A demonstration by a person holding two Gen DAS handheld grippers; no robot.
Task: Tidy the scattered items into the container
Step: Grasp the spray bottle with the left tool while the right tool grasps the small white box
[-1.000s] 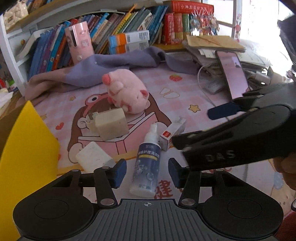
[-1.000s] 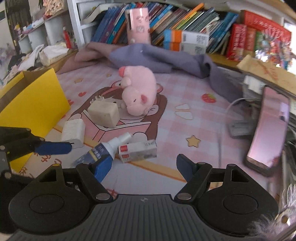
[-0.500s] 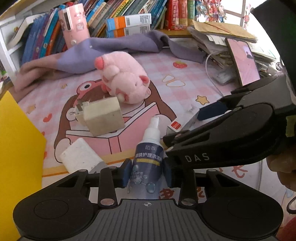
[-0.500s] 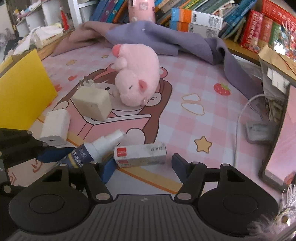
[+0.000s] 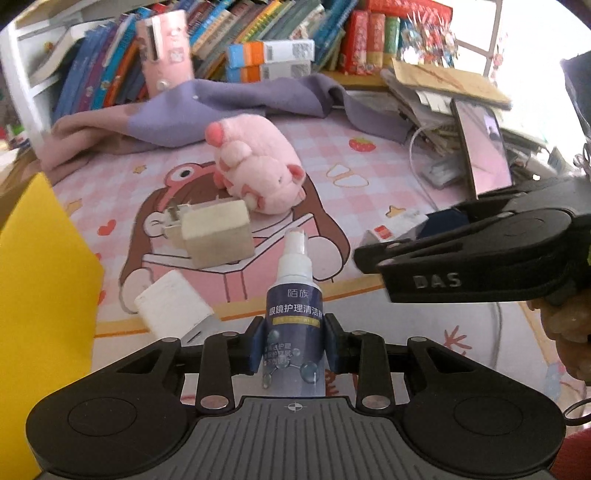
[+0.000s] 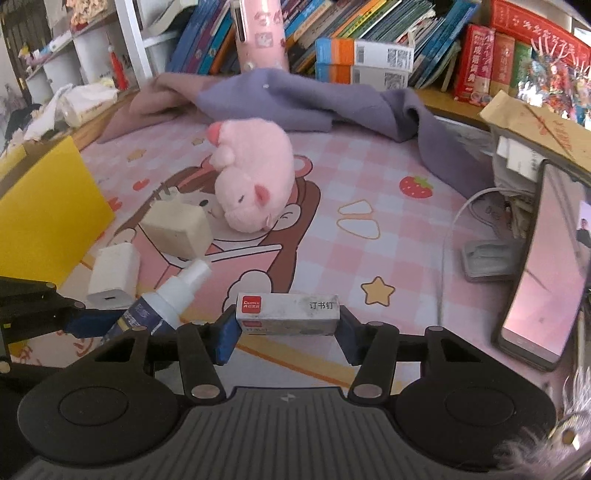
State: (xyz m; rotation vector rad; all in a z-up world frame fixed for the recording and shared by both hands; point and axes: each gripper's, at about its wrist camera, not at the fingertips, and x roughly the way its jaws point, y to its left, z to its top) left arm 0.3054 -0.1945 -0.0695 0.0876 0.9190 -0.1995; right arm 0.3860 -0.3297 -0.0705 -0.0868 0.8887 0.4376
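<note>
My left gripper is shut on a navy spray bottle with a white nozzle, which also shows in the right wrist view. My right gripper is shut on a small white staple box with a red logo, seen from the left wrist view too. A pink plush pig, a beige charger block and a white charger lie on the pink mat. The yellow container stands at the left.
A purple cloth lies at the back before a shelf of books. A phone leans at the right beside a white cable and a paper stack. A pink case stands at the back.
My left gripper closed on the spray bottle. My right gripper moved forward and closed on the staple box.
</note>
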